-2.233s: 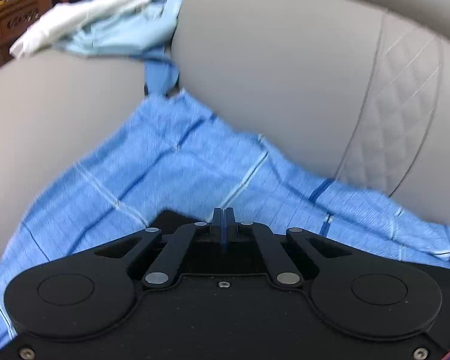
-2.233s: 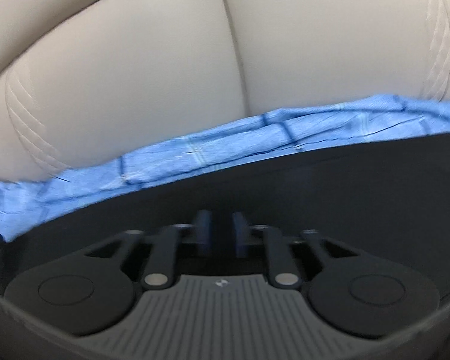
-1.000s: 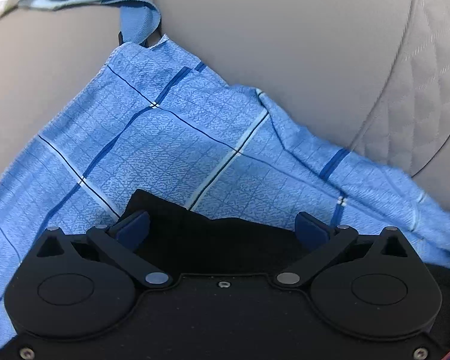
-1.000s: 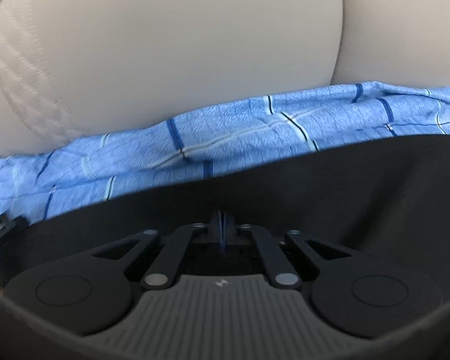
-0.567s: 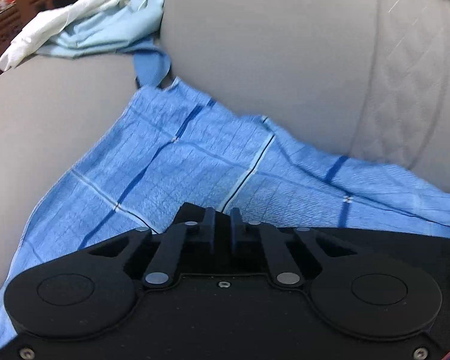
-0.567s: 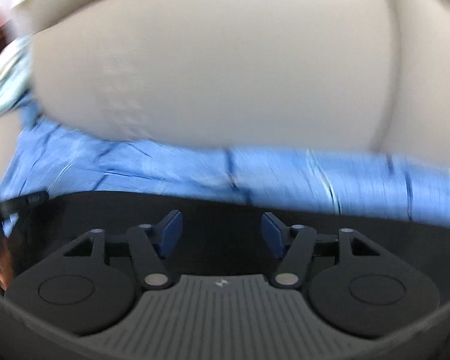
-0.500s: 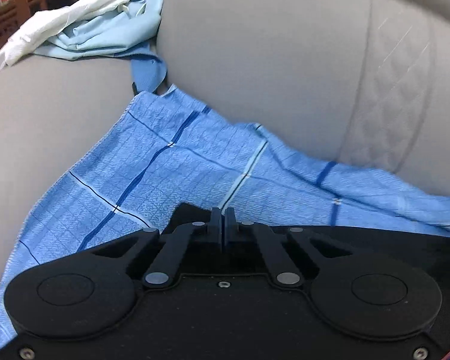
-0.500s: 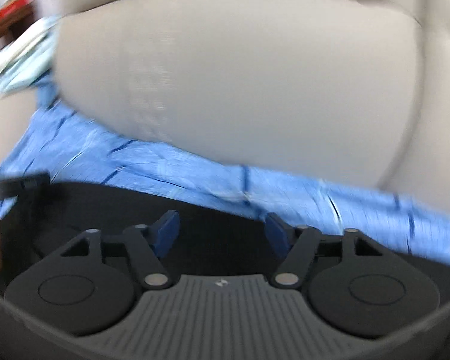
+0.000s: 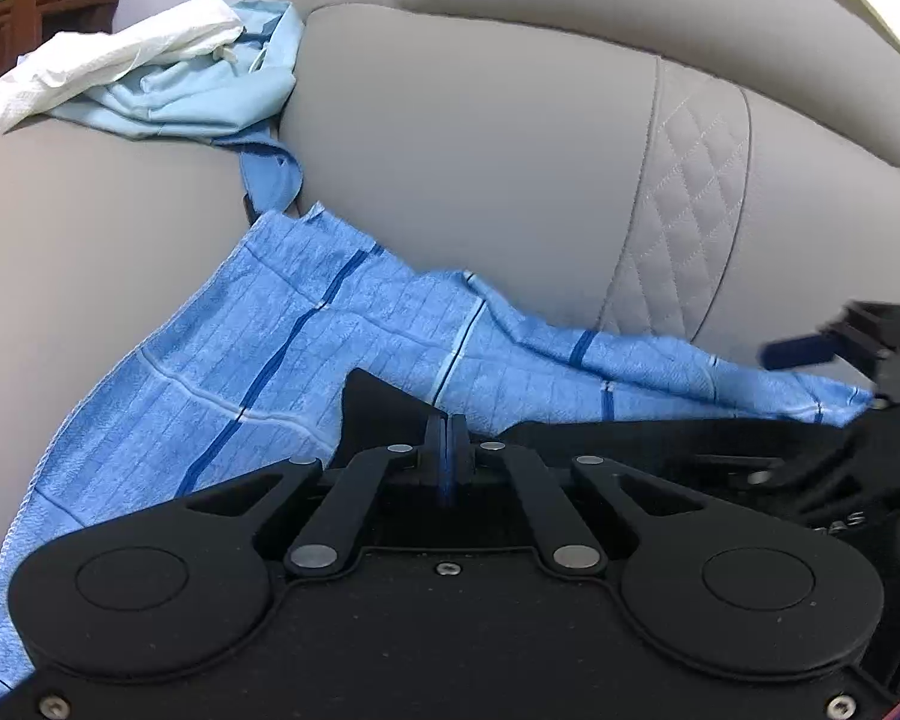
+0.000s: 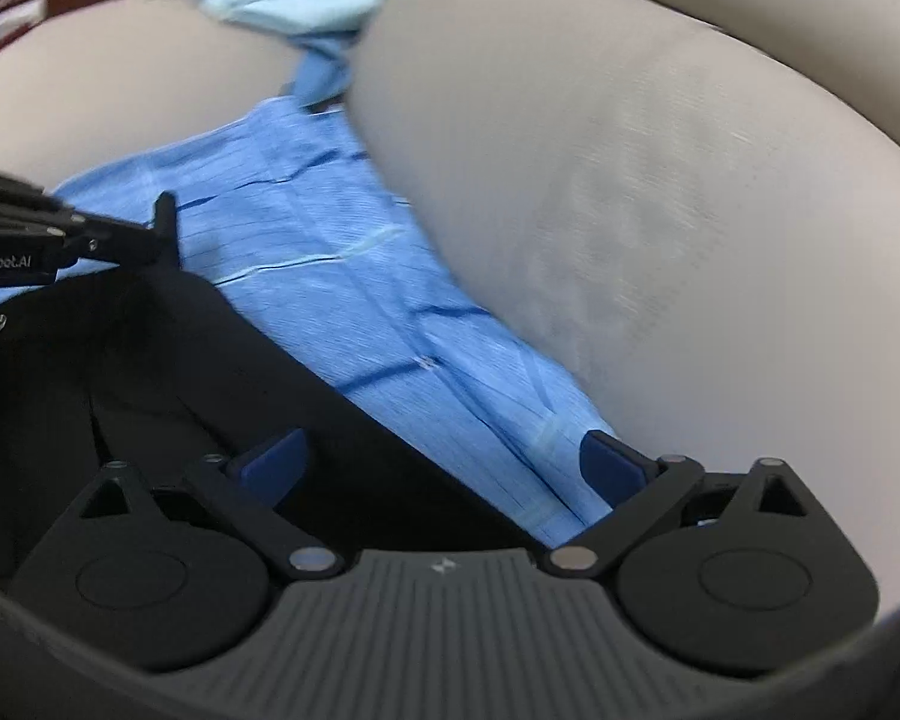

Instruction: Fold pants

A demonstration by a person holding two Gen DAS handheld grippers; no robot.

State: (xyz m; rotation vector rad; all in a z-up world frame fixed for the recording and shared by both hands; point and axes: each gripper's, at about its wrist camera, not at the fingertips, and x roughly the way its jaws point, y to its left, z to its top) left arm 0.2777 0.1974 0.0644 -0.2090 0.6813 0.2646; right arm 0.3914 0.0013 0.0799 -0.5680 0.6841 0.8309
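Note:
Black pants [image 9: 390,408] lie on a blue checked cloth [image 9: 306,354] spread over a grey sofa seat. My left gripper [image 9: 447,438] is shut on the pants' edge near a raised corner. The pants also show in the right wrist view [image 10: 168,372], dark and spread low left. My right gripper [image 10: 444,468] is open, its blue fingertips [image 10: 606,462] wide apart above the pants' edge and the cloth [image 10: 354,276]. The right gripper's finger shows at the right edge of the left wrist view [image 9: 804,351]. The left gripper shows at the left of the right wrist view [image 10: 162,222].
The grey sofa backrest [image 9: 510,168] rises behind the cloth, with a quilted panel [image 9: 678,228]. A light blue garment [image 9: 210,96] and a white cloth [image 9: 108,54] lie on the armrest at the back left. A wooden shelf [image 9: 6,6] stands beyond.
My left gripper opened, then shut on the pants' edge again and lifted a little. My right gripper opened wide, let go and swung left along the pants.

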